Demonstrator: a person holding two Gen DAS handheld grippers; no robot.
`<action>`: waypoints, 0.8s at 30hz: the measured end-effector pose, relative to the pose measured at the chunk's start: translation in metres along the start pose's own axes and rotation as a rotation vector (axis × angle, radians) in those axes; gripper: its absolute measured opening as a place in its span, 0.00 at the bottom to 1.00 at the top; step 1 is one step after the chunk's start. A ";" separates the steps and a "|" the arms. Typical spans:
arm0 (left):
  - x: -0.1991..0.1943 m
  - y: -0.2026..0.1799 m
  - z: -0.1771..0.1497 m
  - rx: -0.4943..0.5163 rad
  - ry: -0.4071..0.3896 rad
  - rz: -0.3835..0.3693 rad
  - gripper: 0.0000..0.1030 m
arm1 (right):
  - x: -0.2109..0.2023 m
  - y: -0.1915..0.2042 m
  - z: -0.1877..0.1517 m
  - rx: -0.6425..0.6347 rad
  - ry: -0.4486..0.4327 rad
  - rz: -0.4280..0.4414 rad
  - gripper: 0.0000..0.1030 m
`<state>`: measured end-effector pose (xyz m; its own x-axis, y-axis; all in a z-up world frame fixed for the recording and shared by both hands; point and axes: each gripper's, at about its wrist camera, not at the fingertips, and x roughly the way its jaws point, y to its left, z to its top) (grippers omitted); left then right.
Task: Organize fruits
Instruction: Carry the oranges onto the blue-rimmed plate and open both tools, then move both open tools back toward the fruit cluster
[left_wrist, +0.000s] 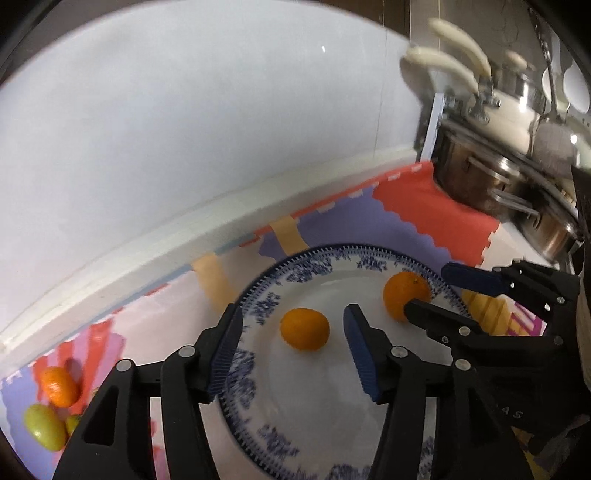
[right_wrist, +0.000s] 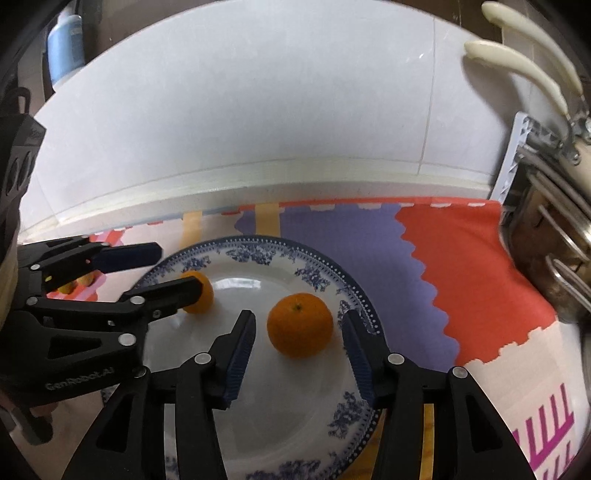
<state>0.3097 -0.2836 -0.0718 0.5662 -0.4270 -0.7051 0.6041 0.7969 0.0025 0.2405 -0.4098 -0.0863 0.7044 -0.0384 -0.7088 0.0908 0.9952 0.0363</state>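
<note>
Orange fruit sits on the blue-patterned plate (left_wrist: 369, 254): one small orange (left_wrist: 304, 328) at the middle of the left view, a second orange (right_wrist: 300, 325) centred in the right view. The left gripper (left_wrist: 291, 350) and right gripper (right_wrist: 299, 350) each stand parted around a fruit, pads clear of it. In the lower left, an orange fruit (left_wrist: 58, 386) and a green fruit (left_wrist: 44, 426) wait on the mat (left_wrist: 424, 210), so the sorting looks partly done.

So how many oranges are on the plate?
2. One orange sits between the left fingers, the other orange between the right fingers, both on the plate. More fruit lies off it.
</note>
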 end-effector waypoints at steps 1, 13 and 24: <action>-0.008 0.001 -0.001 -0.001 -0.016 0.008 0.61 | -0.006 0.002 0.000 0.002 -0.009 -0.006 0.48; -0.131 0.006 -0.026 -0.048 -0.220 0.143 0.88 | -0.092 0.041 -0.001 -0.002 -0.189 -0.012 0.70; -0.224 0.030 -0.076 -0.129 -0.327 0.262 0.96 | -0.148 0.099 -0.010 -0.078 -0.306 0.096 0.74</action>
<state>0.1588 -0.1315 0.0321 0.8514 -0.2996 -0.4306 0.3530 0.9344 0.0478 0.1376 -0.3047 0.0153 0.8869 0.0426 -0.4600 -0.0323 0.9990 0.0301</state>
